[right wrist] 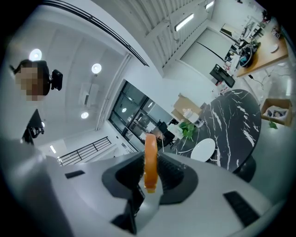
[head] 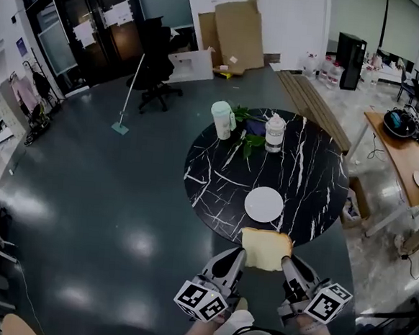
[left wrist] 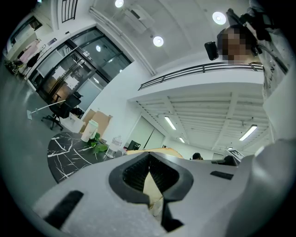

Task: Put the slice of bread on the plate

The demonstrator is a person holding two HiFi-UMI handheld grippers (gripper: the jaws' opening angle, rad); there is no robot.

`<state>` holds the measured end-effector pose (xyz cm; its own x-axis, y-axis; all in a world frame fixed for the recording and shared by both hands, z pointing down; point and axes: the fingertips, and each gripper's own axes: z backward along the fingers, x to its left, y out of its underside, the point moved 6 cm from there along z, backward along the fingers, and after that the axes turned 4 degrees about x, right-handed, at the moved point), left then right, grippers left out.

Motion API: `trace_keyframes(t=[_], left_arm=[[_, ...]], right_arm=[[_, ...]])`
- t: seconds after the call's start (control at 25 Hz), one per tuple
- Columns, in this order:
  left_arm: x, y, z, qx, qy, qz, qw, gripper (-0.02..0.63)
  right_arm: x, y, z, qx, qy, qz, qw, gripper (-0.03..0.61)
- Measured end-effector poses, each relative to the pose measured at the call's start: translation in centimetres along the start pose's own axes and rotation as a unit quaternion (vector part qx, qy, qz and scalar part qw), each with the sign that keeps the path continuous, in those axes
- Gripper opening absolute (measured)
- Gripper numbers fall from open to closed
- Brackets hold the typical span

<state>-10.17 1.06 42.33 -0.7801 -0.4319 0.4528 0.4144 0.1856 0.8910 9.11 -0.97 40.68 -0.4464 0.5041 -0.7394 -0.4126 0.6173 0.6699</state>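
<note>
Half done — bread (head: 266, 248) pinched edge-on by left gripper (head: 237, 258) and right gripper (head: 286, 263), jaws clenched on it, held at worktop (head: 209, 170) rim — not yet on plate (head: 264, 203).

From the head view the room looks dim and blue-grey, and the picture darkens into the corners at 7 and 5 o'clock. The glossy floor (head: 85, 189) gives back soft white reflections at 7 to 8 o'clock and turns paler and brighter at 2 to 3 o'clock. Both gripper views bulge like a fisheye inside a black ring. In the left gripper view the railing (left wrist: 199, 69) bows, and round ceiling lamps (left wrist: 158, 41) flare white at 12 o'clock. In the right gripper view ceiling lamps (right wrist: 96, 68) glare at 10 o'clock. Close to that lens the slice of bread (right wrist: 150, 162) blurs into saturated orange.
</note>
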Motion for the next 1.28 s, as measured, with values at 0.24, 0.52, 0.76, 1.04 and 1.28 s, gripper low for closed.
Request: trace_keyframes(t=[0.24,0.52,0.76,1.04,1.28], left_arm=[[1.5,-0.6,-2.5,0.003,-0.005,-0.023,0.9997,0.008],[2.6,0.3,-6.5,0.011,0.005,-0.009,0.9999,0.008],[4.0,0.4,-9.7,0.017,-0.006,-0.006,0.9998,0.008],[6.2,1.4,-11.5,0.019,-0.039,0.002,0.9991,0.008],[8.3,2.8,-12.3,0.023,-0.062,0.013,0.9977,0.008]], right_arm=[[-2.5,-1.3,-1.7,-0.011,0.022,-0.011,1.0,0.078],[-5.5,-3.1,-3.0,-0.008,0.048,-0.023,0.999,0.078],[-8.2,-4.6,-5.9,0.016,0.041,-0.033,0.998,0.078],[-11.0,-5.3,-8.6,0.042,0.033,-0.042,0.998,0.078],[-13.9,-5.1,-10.7,0.054,0.043,-0.058,0.996,0.078]])
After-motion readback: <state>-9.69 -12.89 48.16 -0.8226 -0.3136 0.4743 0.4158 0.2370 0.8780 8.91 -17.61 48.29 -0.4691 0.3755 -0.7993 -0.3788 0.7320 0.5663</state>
